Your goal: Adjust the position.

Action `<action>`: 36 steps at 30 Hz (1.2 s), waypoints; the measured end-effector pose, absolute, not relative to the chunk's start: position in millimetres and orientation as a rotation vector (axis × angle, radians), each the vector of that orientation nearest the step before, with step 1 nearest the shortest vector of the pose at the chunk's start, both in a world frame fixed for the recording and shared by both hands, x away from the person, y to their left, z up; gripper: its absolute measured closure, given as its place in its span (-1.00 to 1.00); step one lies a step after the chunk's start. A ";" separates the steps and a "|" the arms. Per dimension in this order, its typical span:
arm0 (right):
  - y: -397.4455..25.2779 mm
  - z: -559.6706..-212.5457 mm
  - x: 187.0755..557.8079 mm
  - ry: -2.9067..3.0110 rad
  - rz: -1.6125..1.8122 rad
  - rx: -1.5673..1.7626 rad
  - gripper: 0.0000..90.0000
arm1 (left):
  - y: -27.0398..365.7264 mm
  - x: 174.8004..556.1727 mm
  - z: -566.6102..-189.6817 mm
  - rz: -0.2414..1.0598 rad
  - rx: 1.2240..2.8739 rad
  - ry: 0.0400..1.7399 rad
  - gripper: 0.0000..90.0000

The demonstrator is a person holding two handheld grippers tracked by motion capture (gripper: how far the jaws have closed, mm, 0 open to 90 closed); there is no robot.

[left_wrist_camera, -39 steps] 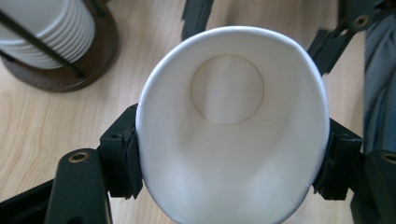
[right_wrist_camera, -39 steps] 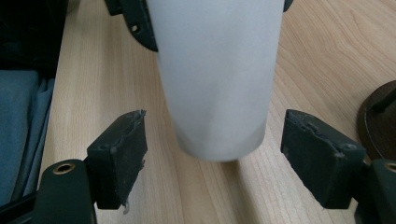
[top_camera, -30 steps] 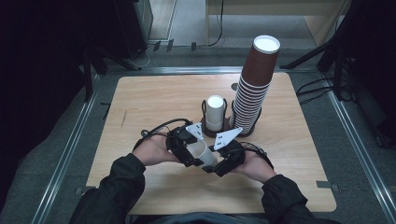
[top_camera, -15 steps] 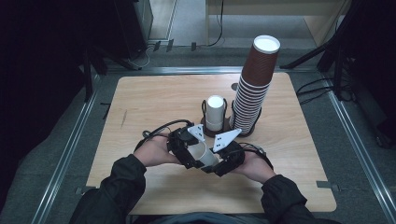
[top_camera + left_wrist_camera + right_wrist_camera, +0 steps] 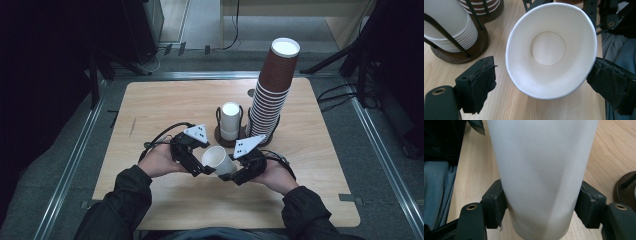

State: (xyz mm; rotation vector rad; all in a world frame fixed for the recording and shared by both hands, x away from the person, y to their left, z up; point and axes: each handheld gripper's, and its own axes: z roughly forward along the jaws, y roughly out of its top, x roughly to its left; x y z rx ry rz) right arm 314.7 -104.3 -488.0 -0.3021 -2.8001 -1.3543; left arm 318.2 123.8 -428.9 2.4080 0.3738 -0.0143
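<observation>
Right claw (image 5: 541,212) clamps white paper cup (image 5: 218,160) near its base; left claw (image 5: 544,82) open, jaws flanking cup rim above tabletop (image 5: 165,105).

No text, label, brand, number or sign can be read anywhere here.

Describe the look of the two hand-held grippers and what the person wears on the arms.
Both the left hand-held gripper and the right hand-held gripper are black, each topped by a grey three-cornered plate with dark dots. Their jaws carry worn black pads, frayed at the edges, with brass-ringed holes below. A black cable loops from the left one. The sleeves are dark, with gathered cuffs.
</observation>
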 end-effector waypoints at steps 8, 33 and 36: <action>-107.0 -486.1 315.9 -2.791 -1.383 -0.304 -0.26 | 132.9 316.3 -432.6 -0.041 2.316 0.398 -0.83; -109.2 -480.9 316.7 -2.683 -1.500 -0.305 -0.27 | 119.5 316.3 -440.1 -0.089 2.122 0.436 -0.81; -110.2 -480.3 316.8 -2.669 -1.499 -0.324 -0.27 | 120.2 316.8 -441.0 -0.081 2.118 0.435 -0.67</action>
